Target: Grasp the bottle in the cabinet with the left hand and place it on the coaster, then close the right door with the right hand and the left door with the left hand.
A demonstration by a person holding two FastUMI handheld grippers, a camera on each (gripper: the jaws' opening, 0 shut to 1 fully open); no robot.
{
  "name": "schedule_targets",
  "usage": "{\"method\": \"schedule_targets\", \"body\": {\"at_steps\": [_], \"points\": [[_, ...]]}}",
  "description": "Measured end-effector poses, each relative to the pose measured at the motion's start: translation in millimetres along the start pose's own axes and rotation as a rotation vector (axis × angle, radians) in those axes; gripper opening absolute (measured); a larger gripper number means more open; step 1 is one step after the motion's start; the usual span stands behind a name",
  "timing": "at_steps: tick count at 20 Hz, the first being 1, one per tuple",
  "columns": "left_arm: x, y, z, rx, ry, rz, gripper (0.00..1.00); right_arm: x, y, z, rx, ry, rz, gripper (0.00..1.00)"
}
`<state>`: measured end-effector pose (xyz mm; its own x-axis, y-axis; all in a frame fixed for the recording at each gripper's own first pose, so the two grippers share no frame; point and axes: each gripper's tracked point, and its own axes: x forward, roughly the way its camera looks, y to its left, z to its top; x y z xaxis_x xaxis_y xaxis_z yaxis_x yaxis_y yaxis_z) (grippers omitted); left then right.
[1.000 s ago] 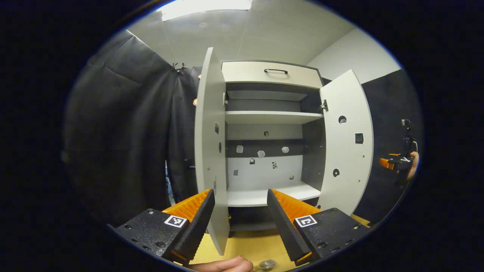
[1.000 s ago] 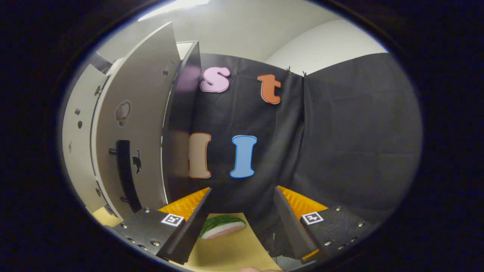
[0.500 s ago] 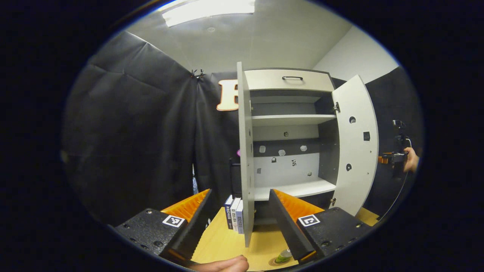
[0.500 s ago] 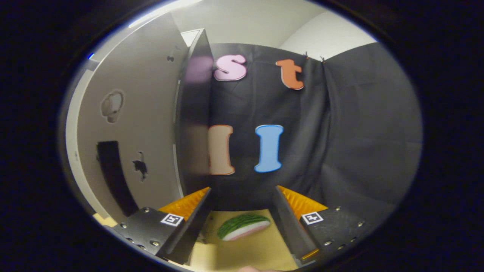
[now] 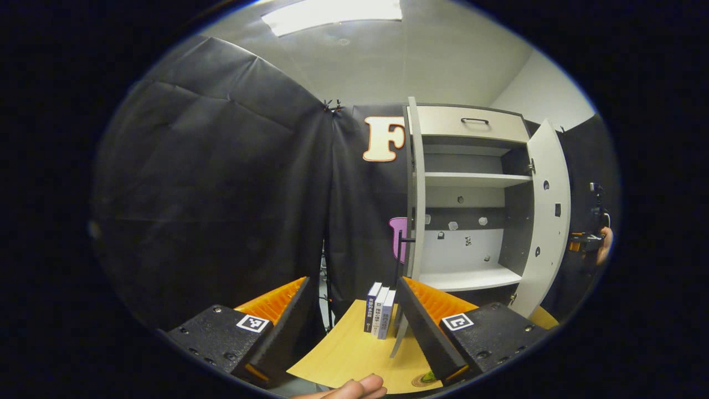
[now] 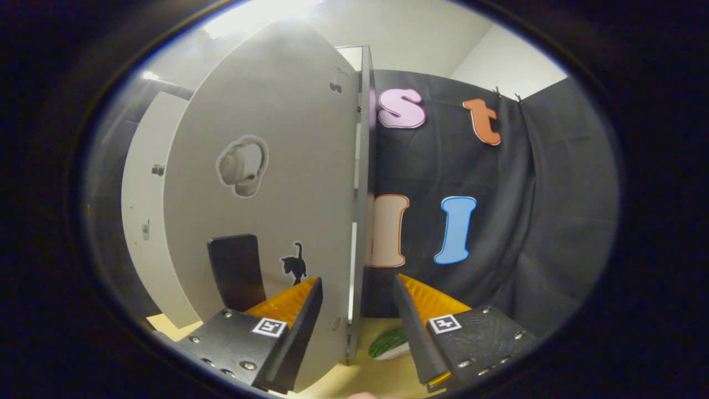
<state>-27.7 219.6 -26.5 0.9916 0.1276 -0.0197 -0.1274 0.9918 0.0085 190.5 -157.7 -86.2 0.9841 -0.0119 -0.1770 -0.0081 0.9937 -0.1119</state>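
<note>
1. in the left gripper view, the left gripper [image 5: 352,316] is seen nearest, its jaws spread wide with nothing between them.
2. at the bottom edge of that view, just beyond the right jaw, a small green part of the bottle [image 5: 428,378] is seen resting on the coaster [image 5: 419,382] on the table [image 5: 343,354]; the placing step is judged done.
3. a little farther along the table, a few books [image 5: 379,318] stand upright beside the lower edge of the left door [image 5: 416,221].
4. the cabinet [image 5: 471,221] is seen beyond with both doors swung out and its shelves bare.
5. in the right gripper view, the right gripper [image 6: 354,321] is held with its jaws released, and the free edge of the right door [image 6: 266,210] stands between them, though contact cannot be told.
6. the step in hand is judged to be the closing of the right door.
7. the next move is judged to call for a push against the door's outer face towards the cabinet until it shuts, after which the left door is to be closed with the left gripper.
</note>
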Motion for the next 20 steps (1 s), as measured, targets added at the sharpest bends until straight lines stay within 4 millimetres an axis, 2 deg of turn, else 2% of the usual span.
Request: {"method": "schedule_targets", "body": {"at_steps": [5,10,13,15,16,17,20], "points": [[6.1,15.4,1.0,0.008,-0.005,0.020,0.94,4.6,10.3,-0.4,0.029,0.006,-0.068,0.78],[26.4,19.7,2.5,-0.008,0.000,0.004,0.96,7.2,24.5,1.0,0.030,0.007,-0.130,0.78],[41.8,17.6,-2.0,-0.009,0.015,-0.007,0.95,7.0,27.6,2.8,0.039,0.003,-0.159,0.81],[47.8,18.0,-3.8,-0.012,0.018,-0.009,0.95,7.3,28.8,8.7,0.022,-0.020,-0.170,0.82],[51.4,15.0,-7.0,-0.017,0.020,-0.013,0.95,8.5,28.8,8.5,0.024,-0.018,-0.171,0.79],[54.0,12.5,-8.9,-0.021,0.021,-0.017,0.95,6.8,28.4,6.5,0.027,-0.014,-0.174,0.82],[62.5,8.3,-17.0,-0.029,0.028,-0.022,0.94,7.6,30.0,7.4,0.039,-0.012,-0.182,0.83]]}}
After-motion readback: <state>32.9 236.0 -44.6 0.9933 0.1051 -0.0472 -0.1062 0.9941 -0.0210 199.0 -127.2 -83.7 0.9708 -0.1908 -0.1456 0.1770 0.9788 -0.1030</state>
